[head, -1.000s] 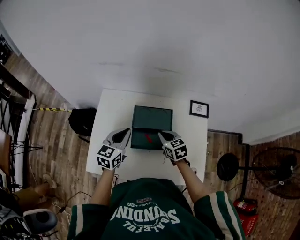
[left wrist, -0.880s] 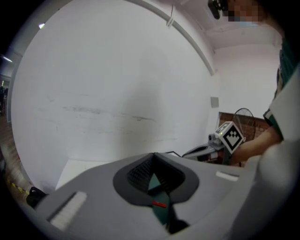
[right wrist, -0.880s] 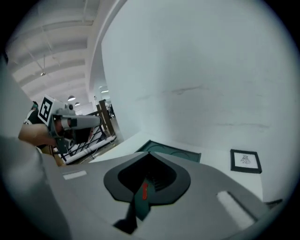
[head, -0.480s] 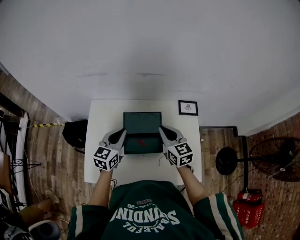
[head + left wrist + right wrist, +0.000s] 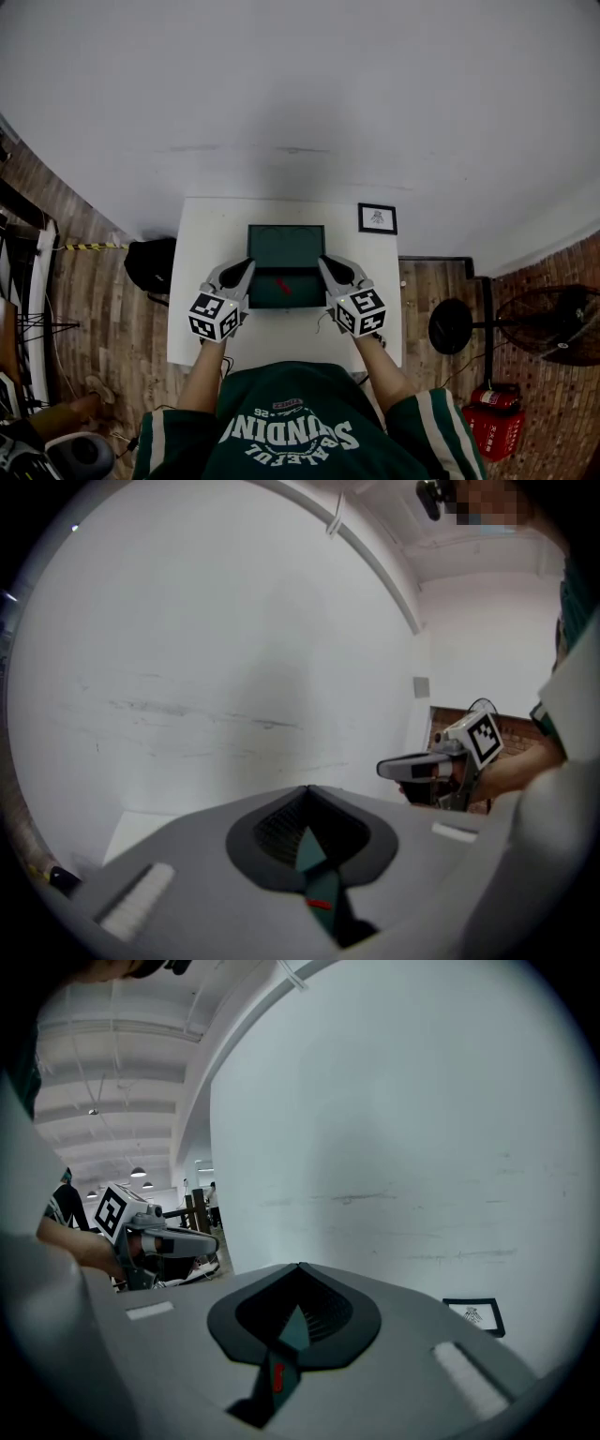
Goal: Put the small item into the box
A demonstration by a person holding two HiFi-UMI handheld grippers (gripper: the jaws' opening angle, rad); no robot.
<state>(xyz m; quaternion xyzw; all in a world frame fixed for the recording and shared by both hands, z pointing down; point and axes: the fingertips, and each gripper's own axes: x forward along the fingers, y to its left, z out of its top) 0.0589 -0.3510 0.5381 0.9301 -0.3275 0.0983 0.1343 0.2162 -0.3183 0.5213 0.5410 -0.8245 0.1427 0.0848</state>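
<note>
Head view, left gripper point(image 5: 247, 266): jaw tips pressed together, nothing held, at the left edge of the open dark green box point(image 5: 286, 246) on the white table point(image 5: 211, 234); contact with the box cannot be told.
Head view, right gripper point(image 5: 322, 263): tips likewise together, empty, at the box's right edge.
Head view, small red item point(image 5: 282, 286): lies inside the box, between the two grippers.
Head view, writing: white lettering on the person's green shirt point(image 5: 300, 431), upside down, not clearly legible; framed picture point(image 5: 377, 218) beyond the right gripper, print too small to read.
Left gripper view: tips meet; a strip of the box and the red item shows through the dark hollow behind them, untouched.
Right gripper view: tips meet; the same strip shows through its hollow; square marker on the left gripper's cube, no readable text.
</note>
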